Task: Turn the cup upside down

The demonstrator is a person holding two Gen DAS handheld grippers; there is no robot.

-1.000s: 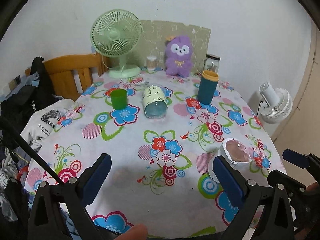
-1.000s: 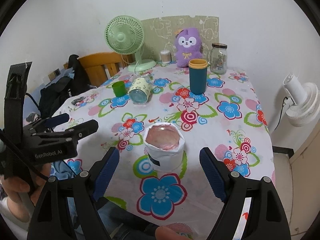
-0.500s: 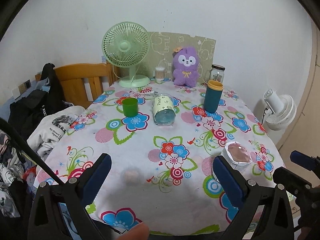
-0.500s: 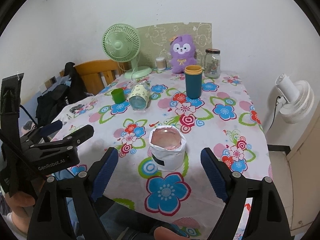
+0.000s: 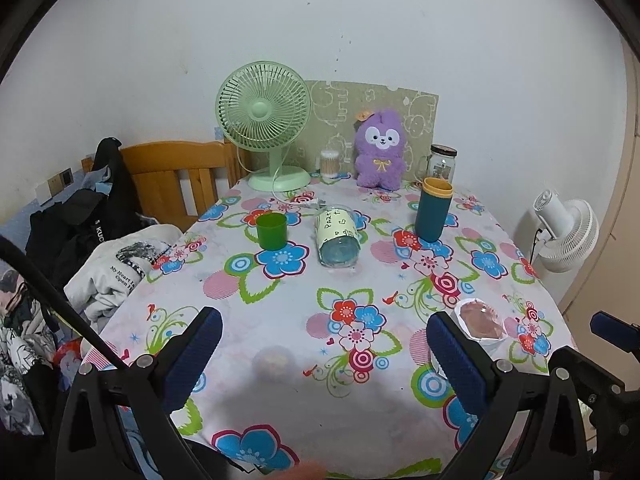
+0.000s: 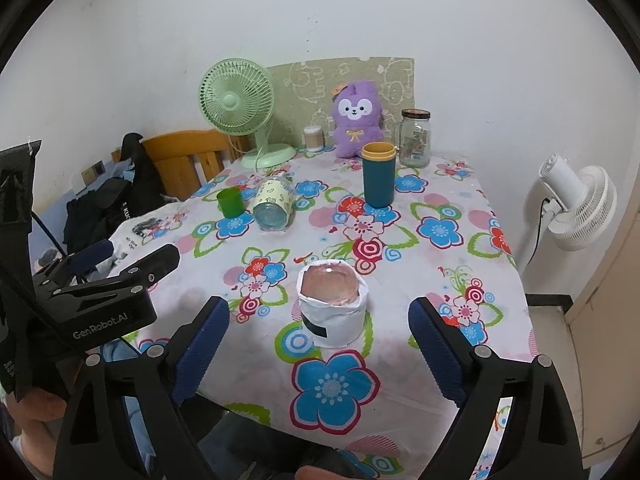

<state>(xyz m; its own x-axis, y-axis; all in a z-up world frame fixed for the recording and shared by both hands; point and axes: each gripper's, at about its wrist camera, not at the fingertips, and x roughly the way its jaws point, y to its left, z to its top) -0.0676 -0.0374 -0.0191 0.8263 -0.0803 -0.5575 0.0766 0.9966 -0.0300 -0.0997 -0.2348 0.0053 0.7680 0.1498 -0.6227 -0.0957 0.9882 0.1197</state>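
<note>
A paper-wrapped cup (image 6: 333,309) with a pinkish flat top stands near the table's front edge; it also shows in the left wrist view (image 5: 480,326). My right gripper (image 6: 319,340) is open and empty, its blue pads either side of the cup but nearer to me, not touching it. My left gripper (image 5: 324,356) is open and empty over the front of the table, left of the cup. A small green cup (image 5: 271,231) stands upright, a clear cup with a pale label (image 5: 337,236) lies on its side, and a teal tumbler with a yellow rim (image 5: 433,216) stands upright further back.
A green desk fan (image 5: 264,120), a purple plush toy (image 5: 380,152), a glass jar (image 5: 441,162) and a cotton swab pot (image 5: 329,164) line the table's back edge. A wooden chair (image 5: 176,176) with clothes is at left. A white floor fan (image 5: 568,232) stands at right.
Both grippers have drawn back and upward from the table, so the table and cup look smaller and further away. The cup has not moved. Both grippers stay open.
</note>
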